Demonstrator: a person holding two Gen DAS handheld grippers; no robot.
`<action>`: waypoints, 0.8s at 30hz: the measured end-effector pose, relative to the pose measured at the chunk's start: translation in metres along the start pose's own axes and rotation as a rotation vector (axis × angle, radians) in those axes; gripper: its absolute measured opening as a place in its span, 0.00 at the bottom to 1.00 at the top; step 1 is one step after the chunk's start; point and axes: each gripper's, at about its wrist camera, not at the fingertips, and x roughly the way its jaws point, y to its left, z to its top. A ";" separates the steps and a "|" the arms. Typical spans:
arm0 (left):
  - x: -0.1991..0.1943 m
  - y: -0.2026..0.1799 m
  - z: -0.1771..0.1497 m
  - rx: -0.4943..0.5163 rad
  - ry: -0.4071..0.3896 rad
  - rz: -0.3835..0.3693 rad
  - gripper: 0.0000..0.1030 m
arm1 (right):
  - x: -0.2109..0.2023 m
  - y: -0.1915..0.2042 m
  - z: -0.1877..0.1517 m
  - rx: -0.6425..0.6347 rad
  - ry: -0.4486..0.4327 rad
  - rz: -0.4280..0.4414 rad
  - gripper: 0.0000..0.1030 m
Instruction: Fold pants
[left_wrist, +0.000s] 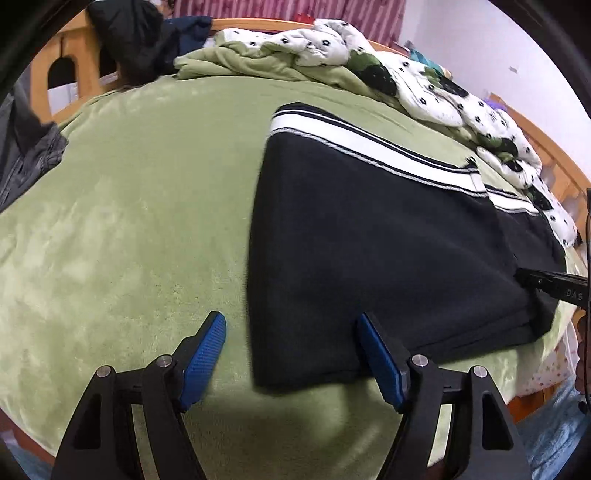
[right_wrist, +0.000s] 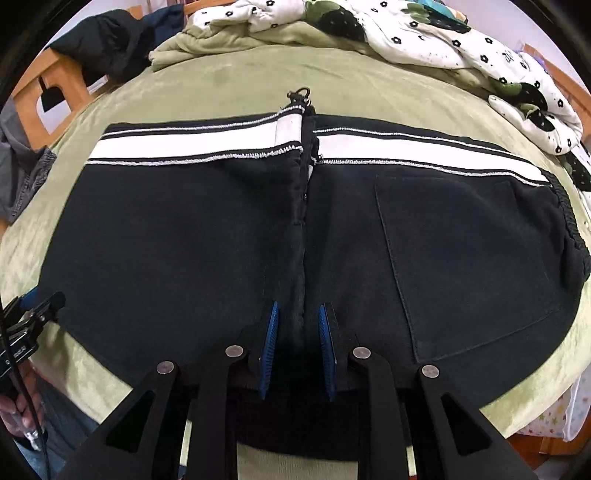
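Note:
Black pants (right_wrist: 221, 240) with a white side stripe (right_wrist: 192, 142) lie folded flat on the green blanket (left_wrist: 122, 206). In the left wrist view the pants (left_wrist: 369, 240) lie to the right, and my left gripper (left_wrist: 291, 343) is open, its jaws wide apart over the pants' left near corner. My right gripper (right_wrist: 297, 347) has its blue pads (right_wrist: 269, 339) narrowly apart around the raised middle fold of the pants at the near edge; whether they pinch the cloth is unclear. The right gripper also shows at the right edge of the left wrist view (left_wrist: 546, 282).
A rumpled white floral quilt (right_wrist: 443, 40) and a green blanket heap (left_wrist: 258, 59) lie along the far side of the bed. Dark clothes (left_wrist: 140, 33) hang on the wooden bed frame (left_wrist: 40, 74) at left. Grey clothing (left_wrist: 29, 155) lies at the left edge.

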 end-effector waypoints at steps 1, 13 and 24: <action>-0.002 0.000 0.001 -0.003 0.000 -0.007 0.70 | -0.004 -0.003 -0.003 0.025 0.003 0.019 0.20; -0.087 -0.008 0.078 0.045 -0.127 0.023 0.70 | -0.095 -0.026 0.015 0.049 -0.141 0.021 0.24; -0.087 0.024 0.138 -0.006 -0.107 -0.039 0.72 | -0.127 -0.179 0.009 0.280 -0.285 -0.106 0.70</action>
